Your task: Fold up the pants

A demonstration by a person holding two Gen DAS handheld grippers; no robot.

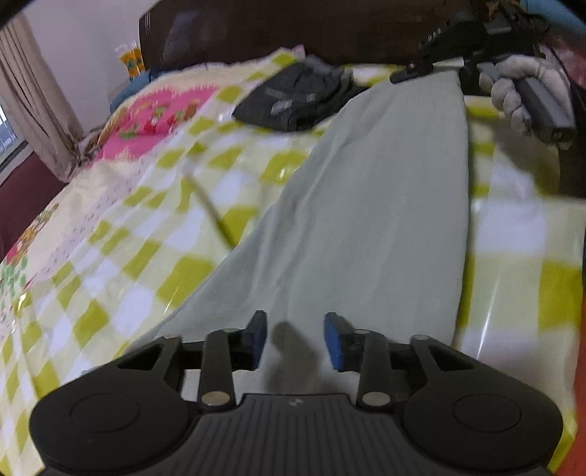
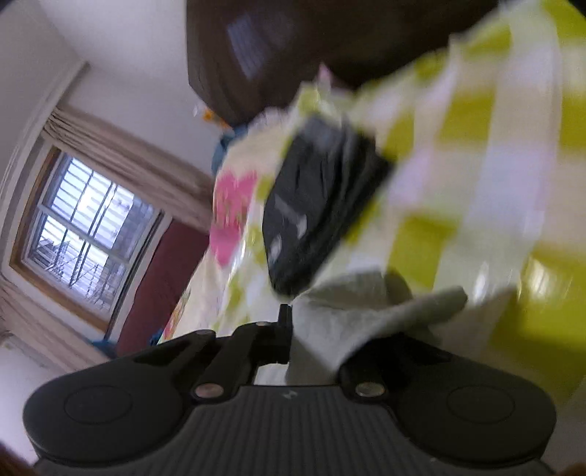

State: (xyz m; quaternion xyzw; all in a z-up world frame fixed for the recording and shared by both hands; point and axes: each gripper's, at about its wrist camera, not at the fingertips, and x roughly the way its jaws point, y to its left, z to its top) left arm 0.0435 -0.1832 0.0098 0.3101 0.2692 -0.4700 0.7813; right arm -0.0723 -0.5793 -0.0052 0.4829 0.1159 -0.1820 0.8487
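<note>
Pale grey-green pants [image 1: 384,190] lie stretched lengthwise along the bed, narrow end far away. My left gripper [image 1: 295,338] hovers over their near end, open, its blue pads [image 1: 335,340] apart and pressing nothing. At the far end a gloved hand [image 1: 512,95] holds my right gripper [image 1: 403,75], whose tip meets the pants' far edge. In the blurred right wrist view the right gripper [image 2: 293,318] is shut on a lifted fold of the pale pants [image 2: 351,318]. That cloth drapes over and hides its right finger.
A yellow-green checked bedspread [image 1: 146,219] covers the bed. A dark folded garment [image 1: 293,97] [image 2: 315,205] lies beside the pants' far end. A dark headboard [image 1: 293,29] stands behind. A curtain [image 1: 33,110] and window [image 2: 84,227] are at the left.
</note>
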